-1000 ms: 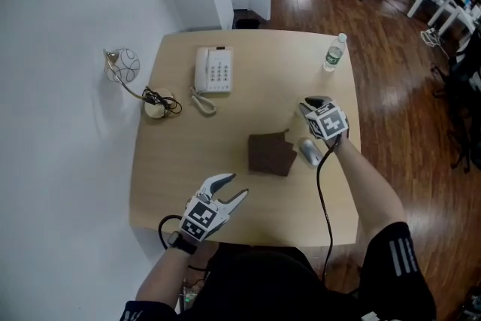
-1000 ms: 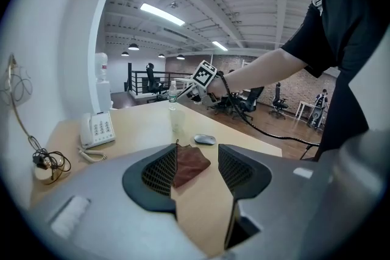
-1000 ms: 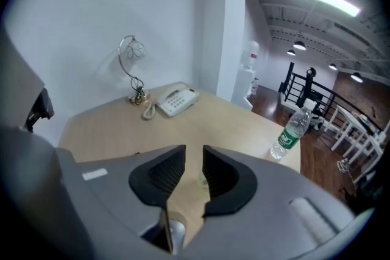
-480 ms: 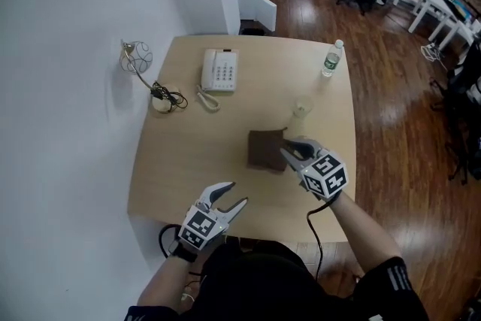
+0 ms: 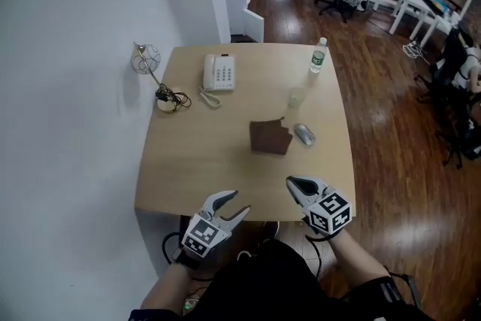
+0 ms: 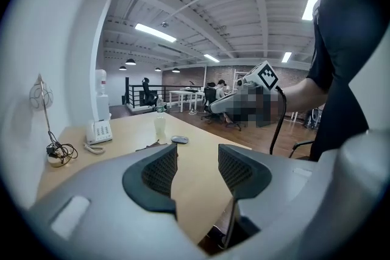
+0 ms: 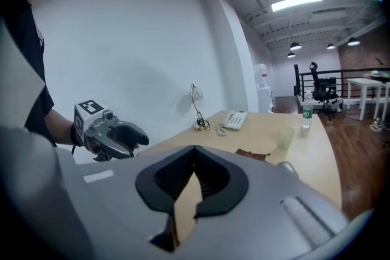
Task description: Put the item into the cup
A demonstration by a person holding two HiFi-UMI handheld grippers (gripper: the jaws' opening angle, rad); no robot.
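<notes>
A clear cup stands upright on the tan table, behind a grey oval item that lies beside a brown mat. Both grippers hover at the table's near edge, far from the cup. My left gripper is open with nothing between its jaws. My right gripper is shut and empty, its pads meeting. The right gripper view shows the cup and the left gripper.
A white telephone sits at the back left, with a wire lamp and a coiled cable near the left edge. A water bottle stands at the back right corner. Wooden floor and office chairs lie beyond.
My right gripper drew back from the grey item and the mat to the near table edge, and its jaws closed. The cup and item came into view. My left gripper stayed by the near edge.
</notes>
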